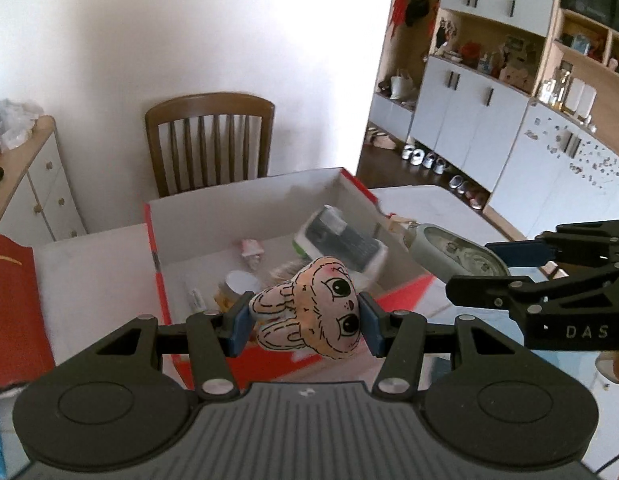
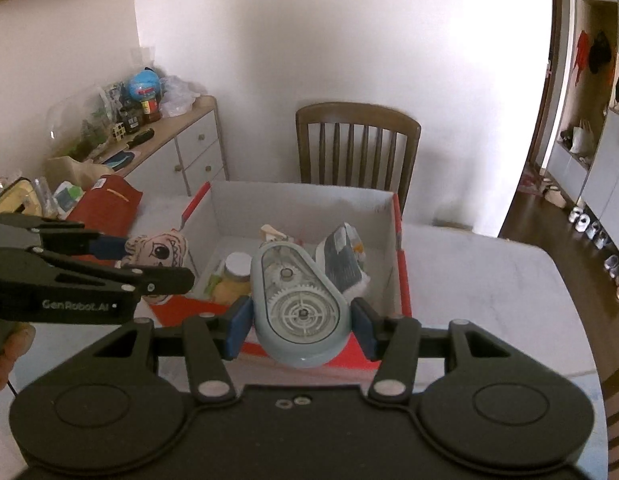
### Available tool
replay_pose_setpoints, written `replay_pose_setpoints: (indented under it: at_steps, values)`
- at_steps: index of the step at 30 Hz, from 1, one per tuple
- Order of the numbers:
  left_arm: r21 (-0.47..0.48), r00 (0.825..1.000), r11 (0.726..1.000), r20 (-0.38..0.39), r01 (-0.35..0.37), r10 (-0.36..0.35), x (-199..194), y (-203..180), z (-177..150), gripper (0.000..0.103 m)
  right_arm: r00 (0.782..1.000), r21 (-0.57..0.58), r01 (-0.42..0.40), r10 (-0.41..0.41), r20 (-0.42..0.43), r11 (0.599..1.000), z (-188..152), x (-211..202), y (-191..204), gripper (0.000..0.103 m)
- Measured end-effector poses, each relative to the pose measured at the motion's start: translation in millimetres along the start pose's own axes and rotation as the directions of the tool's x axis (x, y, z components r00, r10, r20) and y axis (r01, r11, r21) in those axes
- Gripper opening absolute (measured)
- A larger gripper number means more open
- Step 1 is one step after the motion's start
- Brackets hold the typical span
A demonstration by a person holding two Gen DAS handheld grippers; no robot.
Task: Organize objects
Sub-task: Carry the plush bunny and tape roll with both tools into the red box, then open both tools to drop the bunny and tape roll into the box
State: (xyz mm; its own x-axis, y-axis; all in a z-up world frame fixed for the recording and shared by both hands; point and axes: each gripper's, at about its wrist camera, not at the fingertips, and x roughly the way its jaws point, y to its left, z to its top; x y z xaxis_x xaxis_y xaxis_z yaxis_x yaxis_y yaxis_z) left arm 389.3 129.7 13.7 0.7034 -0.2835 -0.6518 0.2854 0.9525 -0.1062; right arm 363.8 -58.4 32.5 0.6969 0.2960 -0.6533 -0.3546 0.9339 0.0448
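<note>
Left hand-held gripper [image 1: 305, 326] clenched on a plush head [image 1: 313, 312], held above the near edge of the red box [image 1: 165, 292]. Right hand-held gripper [image 2: 301, 326] grasping a grey-blue tape dispenser [image 2: 299, 304] over the same edge. Only in the left view: shoes [image 1: 429, 160] lined under the cabinets [image 1: 469, 112]. Only in the right view: cluttered sideboard [image 2: 181, 148] with a globe [image 2: 143, 86]. Inside the box: jar [image 2: 237, 270], calculator [image 2: 341, 264], partly hidden behind the dispenser. Chair [image 1: 209, 140] beyond the white counter [image 2: 469, 280].

Two wrist cameras facing the box

Both are looking down, close, over their fingers at the red box [image 1: 165, 304]; each is catching the box [image 2: 403, 280] and the chair [image 1: 209, 140] behind it.
</note>
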Motion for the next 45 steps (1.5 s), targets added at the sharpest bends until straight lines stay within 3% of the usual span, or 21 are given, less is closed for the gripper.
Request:
replay_pose_setpoints:
  at_steps: [8, 17, 27, 40, 42, 45]
  values:
    - [0.003, 0.998, 0.999, -0.037, -0.044, 0.044, 43, 29, 32, 0.053, 1.000, -0.083, 0.022, -0.023, -0.014, 0.996, 18, 35, 10, 0.053]
    - [0.026, 0.995, 0.997, -0.059, -0.074, 0.076, 93, 41, 57, 0.054, 0.996, -0.098, 0.059, -0.066, -0.063, 0.993, 25, 81, 9, 0.053]
    - [0.035, 0.983, 0.996, -0.167, -0.077, 0.081, 151, 48, 55, 0.054, 0.987, -0.109, 0.064, -0.079, -0.137, 0.992, 14, 119, 10, 0.053]
    - [0.030, 0.958, 0.997, -0.274, -0.074, 0.080, 187, 48, 38, 0.054, 0.982, -0.118, 0.065, -0.084, -0.168, 0.991, 9, 133, 10, 0.053]
    - [0.025, 0.956, 0.997, -0.281, -0.076, 0.080, 190, 49, 38, 0.057, 0.982, -0.113, 0.063, -0.081, -0.168, 0.992, 10, 133, 11, 0.053]
    - [0.001, 0.961, 0.998, -0.268, -0.069, 0.066, 186, 52, 38, 0.069, 0.983, -0.104, 0.064, -0.080, -0.163, 0.993, 11, 132, 11, 0.053]
